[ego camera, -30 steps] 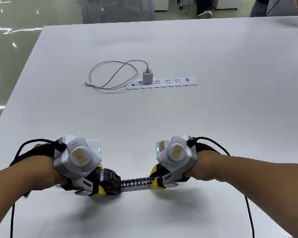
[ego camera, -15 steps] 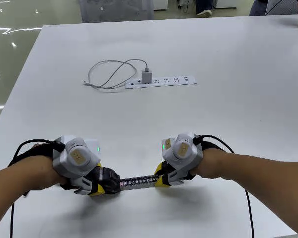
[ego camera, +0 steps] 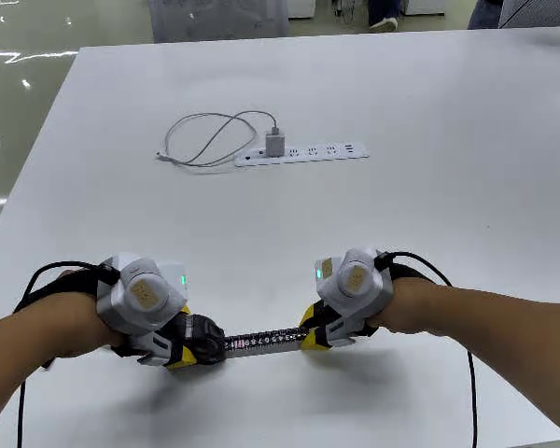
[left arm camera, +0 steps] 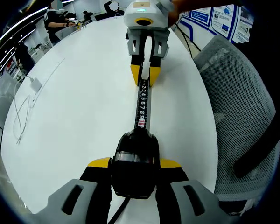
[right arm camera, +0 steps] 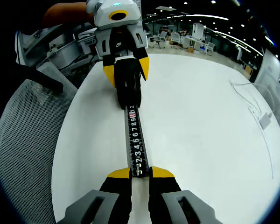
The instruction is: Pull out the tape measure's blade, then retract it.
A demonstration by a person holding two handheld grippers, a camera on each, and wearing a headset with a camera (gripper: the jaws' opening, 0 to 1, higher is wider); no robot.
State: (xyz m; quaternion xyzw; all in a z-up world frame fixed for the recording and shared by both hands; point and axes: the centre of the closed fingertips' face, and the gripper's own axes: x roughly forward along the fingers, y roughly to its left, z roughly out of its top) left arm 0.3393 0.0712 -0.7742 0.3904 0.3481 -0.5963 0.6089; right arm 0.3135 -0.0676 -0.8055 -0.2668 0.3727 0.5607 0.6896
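The black tape measure case point(ego camera: 205, 341) point(left arm camera: 135, 161) point(right arm camera: 129, 86) sits low over the white table near its front edge, with my left gripper point(ego camera: 180, 347) point(left arm camera: 134, 164) shut on it. Its numbered blade point(ego camera: 266, 339) point(left arm camera: 143, 101) point(right arm camera: 135, 142) runs out to the right, with roughly a dozen marks showing. My right gripper point(ego camera: 313, 336) point(right arm camera: 140, 173) is shut on the blade's end. In the left gripper view the right gripper point(left arm camera: 145, 77) faces me at the far end of the blade; in the right gripper view the left gripper point(right arm camera: 126, 70) faces me behind the case.
A white power strip point(ego camera: 303, 153) with a plugged charger point(ego camera: 275, 145) and a looped white cable point(ego camera: 205, 140) lies at mid-table. Bare white tabletop point(ego camera: 429, 187) spreads around it. A mesh office chair point(left arm camera: 238, 93) point(right arm camera: 23, 135) stands just off the table's near edge.
My right gripper has moved to the right with the blade's end, and more of the blade now shows. The left gripper and the case have stayed in place.
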